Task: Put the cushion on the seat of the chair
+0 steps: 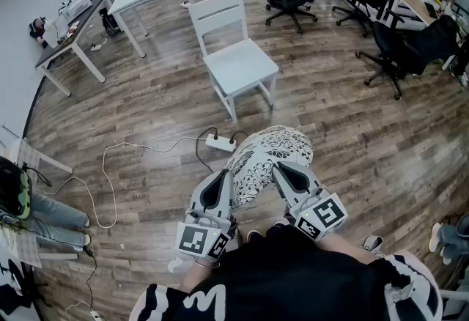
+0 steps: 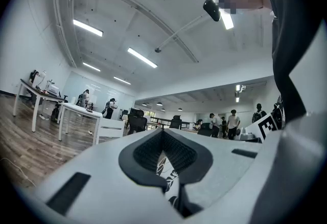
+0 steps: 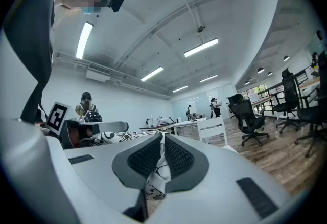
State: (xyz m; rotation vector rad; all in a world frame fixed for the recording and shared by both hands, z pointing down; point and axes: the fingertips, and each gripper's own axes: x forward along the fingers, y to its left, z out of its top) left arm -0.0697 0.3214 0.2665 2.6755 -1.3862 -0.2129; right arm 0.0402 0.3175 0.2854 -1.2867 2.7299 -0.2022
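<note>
Left tongs (image 1: 221,179) clamped on one edge of the black-and-white floral fabric cushion (image 1: 267,155) | right tongs (image 1: 284,170) pinching the opposite edge | cushion held above the wood plank floor (image 1: 352,144), its near side hidden behind both tongs | white wooden chair (image 1: 238,63) well apart, beyond it
</note>
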